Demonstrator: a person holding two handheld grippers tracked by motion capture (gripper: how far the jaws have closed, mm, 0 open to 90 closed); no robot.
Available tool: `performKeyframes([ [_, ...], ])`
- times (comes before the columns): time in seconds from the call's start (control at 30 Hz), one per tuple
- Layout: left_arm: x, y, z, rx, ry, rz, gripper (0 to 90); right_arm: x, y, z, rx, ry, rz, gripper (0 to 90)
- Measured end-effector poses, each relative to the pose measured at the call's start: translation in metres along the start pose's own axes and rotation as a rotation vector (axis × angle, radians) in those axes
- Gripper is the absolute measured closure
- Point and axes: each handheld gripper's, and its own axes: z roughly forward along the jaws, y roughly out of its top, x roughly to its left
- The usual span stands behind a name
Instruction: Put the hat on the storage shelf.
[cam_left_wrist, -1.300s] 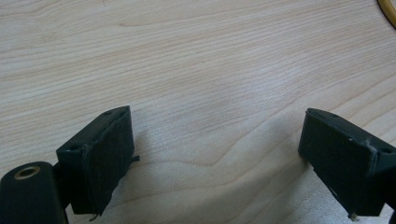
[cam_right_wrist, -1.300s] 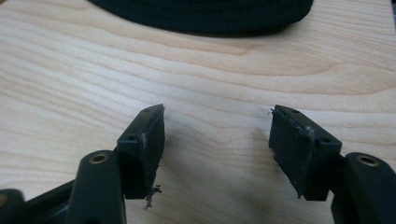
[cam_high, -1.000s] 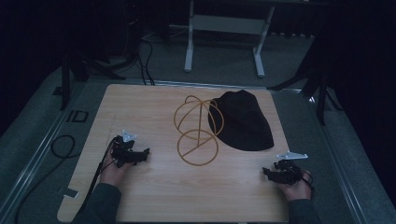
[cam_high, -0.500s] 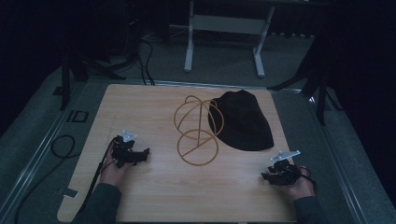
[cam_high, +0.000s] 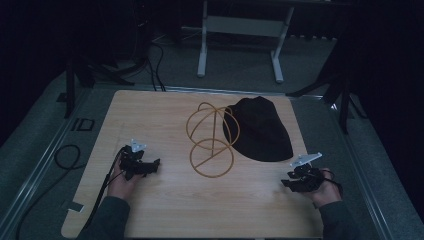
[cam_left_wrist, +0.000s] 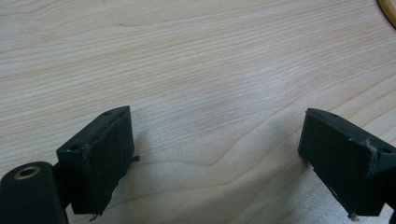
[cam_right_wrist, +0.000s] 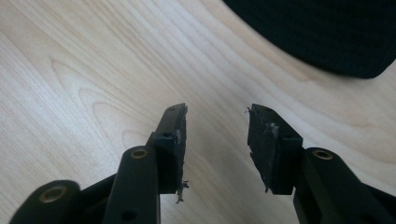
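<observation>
Vs. 1 s ago: right gripper (cam_high: 300, 181) has come slightly in and down toward the near edge, its grey plate now tilted lower; left gripper (cam_high: 142, 167) sits about where it was. Wire stand and hat haven't moved.

Left gripper (cam_left_wrist: 215, 154): jaws spread wide, nothing btw them, just bare wood below. Right gripper (cam_right_wrist: 217, 140): jaws parted narrowly, empty, pointing at the tabletop w/ the black hat (cam_right_wrist: 322, 32) edge beyond.

In the high view the gold wire stand (cam_high: 212, 140) (looped rings on a ring base) stands mid-table, the black hat (cam_high: 260, 129) lying flat just to its right, touching or overlapping the wire. A thin bit of gold wire (cam_left_wrist: 388, 9) shows at the left gripper view's top corner.

Surface: light wood-grain tabletop (cam_high: 150, 115), set in a grey frame. Room is dark; white table legs (cam_high: 240, 30) behind, black cables (cam_high: 65, 157) on the grey floor at left.
</observation>
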Motion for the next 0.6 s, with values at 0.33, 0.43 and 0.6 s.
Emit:
performKeyframes([
  [0.33,0.0,0.0,0.0,-0.002,0.0,0.0,10.7,-0.006,0.018,-0.008,-0.021,-0.017,-0.036,61.2],
  [0.43,0.0,0.0,0.0,-0.002,0.0,0.0,10.7,-0.008,0.023,-0.009,-0.033,-0.027,-0.041,60.9],
  [0.6,0.0,0.0,0.0,-0.002,0.0,-0.001,10.7,-0.01,0.032,-0.011,-0.047,-0.04,-0.046,60.2],
])
